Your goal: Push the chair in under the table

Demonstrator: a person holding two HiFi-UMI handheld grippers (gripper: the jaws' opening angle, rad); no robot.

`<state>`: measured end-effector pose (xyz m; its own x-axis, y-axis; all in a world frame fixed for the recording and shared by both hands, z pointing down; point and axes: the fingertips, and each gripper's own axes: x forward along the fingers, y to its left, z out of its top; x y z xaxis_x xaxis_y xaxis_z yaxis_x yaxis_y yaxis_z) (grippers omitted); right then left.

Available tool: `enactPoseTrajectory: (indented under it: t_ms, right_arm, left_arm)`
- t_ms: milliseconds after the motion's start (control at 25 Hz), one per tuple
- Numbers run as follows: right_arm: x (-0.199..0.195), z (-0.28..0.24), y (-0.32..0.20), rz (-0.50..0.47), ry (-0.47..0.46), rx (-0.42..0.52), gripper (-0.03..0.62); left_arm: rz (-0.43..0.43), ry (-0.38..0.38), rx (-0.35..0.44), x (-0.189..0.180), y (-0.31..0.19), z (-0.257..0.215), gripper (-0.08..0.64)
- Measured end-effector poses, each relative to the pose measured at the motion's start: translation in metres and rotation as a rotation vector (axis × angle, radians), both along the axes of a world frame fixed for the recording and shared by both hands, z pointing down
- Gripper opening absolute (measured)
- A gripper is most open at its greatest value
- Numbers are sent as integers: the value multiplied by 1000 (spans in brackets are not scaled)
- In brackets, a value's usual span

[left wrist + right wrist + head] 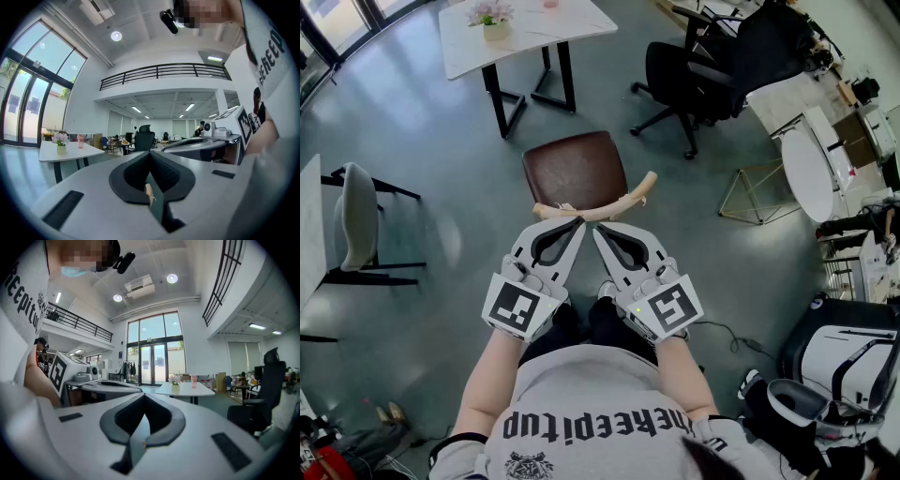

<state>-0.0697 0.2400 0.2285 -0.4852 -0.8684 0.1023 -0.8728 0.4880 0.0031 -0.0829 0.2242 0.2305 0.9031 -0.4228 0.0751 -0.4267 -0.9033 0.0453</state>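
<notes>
- Head view looked steeply down on a person's grey printed shirt [581, 412] at the near edge, with both forearms stretched forward.
- Just beyond the forearms, the left gripper [579, 222] and the right gripper [597, 230] were held side by side, angled inward so their tips nearly met.
- The left gripper's jaws were pressed together and gripped nothing. In the left gripper view, a sliver of pale wood showed just past the tips.
- The right gripper's jaws were also closed tight and empty, as the right gripper view showed.
- Both sets of tips sat at the curved pale wooden backrest rail [598, 208] of the chair [577, 167]. Whether they pressed on the rail or stopped just short could not be told.
- The chair stood on the grey floor [441, 141] directly in front of the person, its backrest nearest and its brown seat pointing away.
- Farther on, well apart from the chair, stood the white table [530, 33] on black legs. The chair was not under it.
- On the table's far part were a flower pot [495, 21] and a pink cup [550, 3].
- To the far right stood a black office chair [694, 75].
- At the left edge stood another chair with a pale back [356, 216].
</notes>
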Motion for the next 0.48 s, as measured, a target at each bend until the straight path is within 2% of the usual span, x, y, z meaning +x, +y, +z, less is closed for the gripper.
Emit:
enactPoseTrajectory:
  t_ms: [480]
  right_arm:
    - [5,3,4,36,4,4,9]
  left_arm:
    - [32,-16,23,6,3,4,15]
